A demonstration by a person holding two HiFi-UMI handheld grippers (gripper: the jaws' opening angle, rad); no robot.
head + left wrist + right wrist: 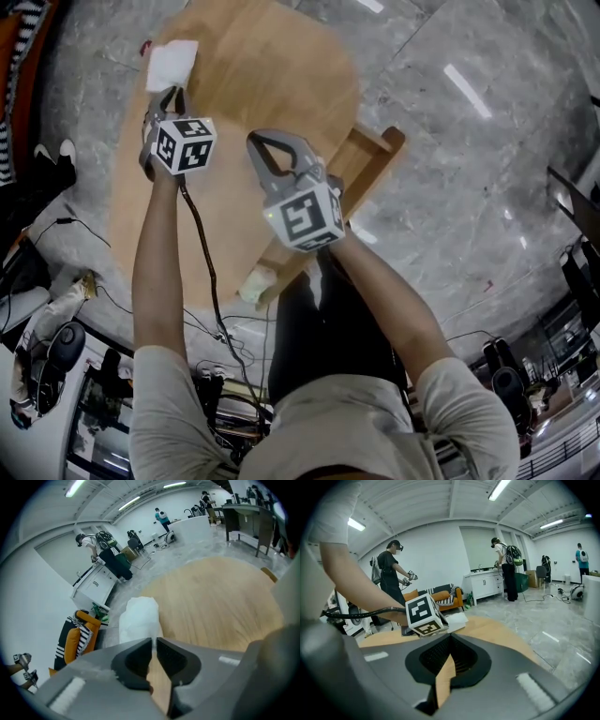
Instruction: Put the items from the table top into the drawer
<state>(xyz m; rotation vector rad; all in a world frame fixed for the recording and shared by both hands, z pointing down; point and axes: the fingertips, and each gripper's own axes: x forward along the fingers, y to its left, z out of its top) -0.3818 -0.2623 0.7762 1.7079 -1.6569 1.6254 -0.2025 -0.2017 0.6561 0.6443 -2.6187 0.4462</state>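
A white tissue pack [172,62] lies near the far left edge of the round wooden table [267,75]. My left gripper [174,94] points down at its near edge. In the left gripper view the pack [138,618] reaches the tips of that gripper [153,641], which pinch its edge across a narrow gap. My right gripper [267,142] hovers over the middle of the table, shut and empty; its tips [450,638] meet with only wood showing below. A wooden drawer frame [370,159] juts out under the table's right edge.
A black cable [208,272] hangs from my left gripper across the table's near edge. A pale object [258,281] sits at the frame's near end. An orange sofa [436,596], a white counter [485,585] and other people [391,573] stand around on the marble floor.
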